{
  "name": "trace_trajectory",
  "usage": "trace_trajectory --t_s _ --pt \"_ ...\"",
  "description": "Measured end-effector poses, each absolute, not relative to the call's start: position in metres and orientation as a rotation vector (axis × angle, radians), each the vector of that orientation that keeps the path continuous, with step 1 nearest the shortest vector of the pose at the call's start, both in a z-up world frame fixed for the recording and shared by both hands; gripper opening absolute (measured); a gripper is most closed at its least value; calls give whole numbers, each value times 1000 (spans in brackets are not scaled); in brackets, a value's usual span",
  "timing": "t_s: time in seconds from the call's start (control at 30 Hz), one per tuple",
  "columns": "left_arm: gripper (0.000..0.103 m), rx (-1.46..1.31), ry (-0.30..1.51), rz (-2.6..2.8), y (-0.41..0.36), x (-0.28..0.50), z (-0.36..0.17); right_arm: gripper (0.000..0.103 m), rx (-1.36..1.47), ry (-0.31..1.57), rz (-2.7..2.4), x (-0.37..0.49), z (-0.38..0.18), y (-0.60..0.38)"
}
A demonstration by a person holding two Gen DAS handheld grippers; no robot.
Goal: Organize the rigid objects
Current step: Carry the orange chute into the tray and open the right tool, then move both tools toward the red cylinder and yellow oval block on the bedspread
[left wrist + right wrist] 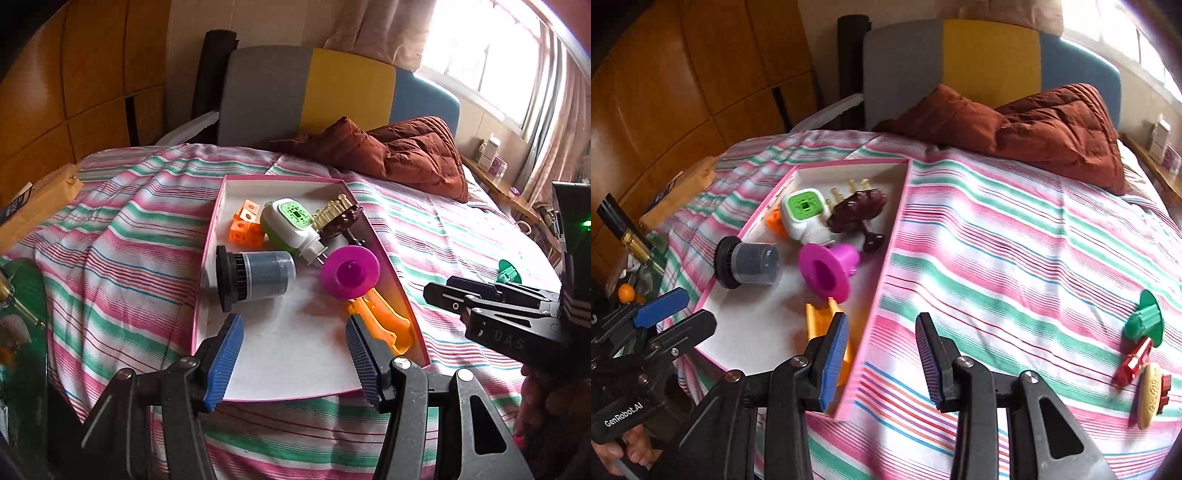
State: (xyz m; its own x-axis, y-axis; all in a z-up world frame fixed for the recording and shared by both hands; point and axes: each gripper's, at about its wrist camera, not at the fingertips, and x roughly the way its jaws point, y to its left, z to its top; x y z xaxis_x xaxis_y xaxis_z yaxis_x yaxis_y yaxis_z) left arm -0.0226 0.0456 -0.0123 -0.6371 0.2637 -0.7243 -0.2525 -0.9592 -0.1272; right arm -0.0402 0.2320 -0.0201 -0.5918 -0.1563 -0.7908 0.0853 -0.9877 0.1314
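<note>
Both tools, left (293,354) and right (881,360), parted, holding nothing. Just beyond, lying in pink-rimmed white cardboard tray (882,266) on striped bed: one orange plastic channel piece (823,317), long axis pointing away; one magenta flanged spool (827,271) tipped sideways.

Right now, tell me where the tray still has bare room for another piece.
The tray's near half is bare: a white patch bordered by the black jar behind, the orange piece to the right, and the near rim. The far half is crowded with the pink cup, green plug and orange blocks. Far left corner has a small gap.
</note>
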Motion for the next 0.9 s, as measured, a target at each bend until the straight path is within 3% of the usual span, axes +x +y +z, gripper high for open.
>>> trace_trajectory --t_s 0.9 --pt "58 -1081 134 2490 111 -11 0 37 1468 -220 -3041 8 -1 403"
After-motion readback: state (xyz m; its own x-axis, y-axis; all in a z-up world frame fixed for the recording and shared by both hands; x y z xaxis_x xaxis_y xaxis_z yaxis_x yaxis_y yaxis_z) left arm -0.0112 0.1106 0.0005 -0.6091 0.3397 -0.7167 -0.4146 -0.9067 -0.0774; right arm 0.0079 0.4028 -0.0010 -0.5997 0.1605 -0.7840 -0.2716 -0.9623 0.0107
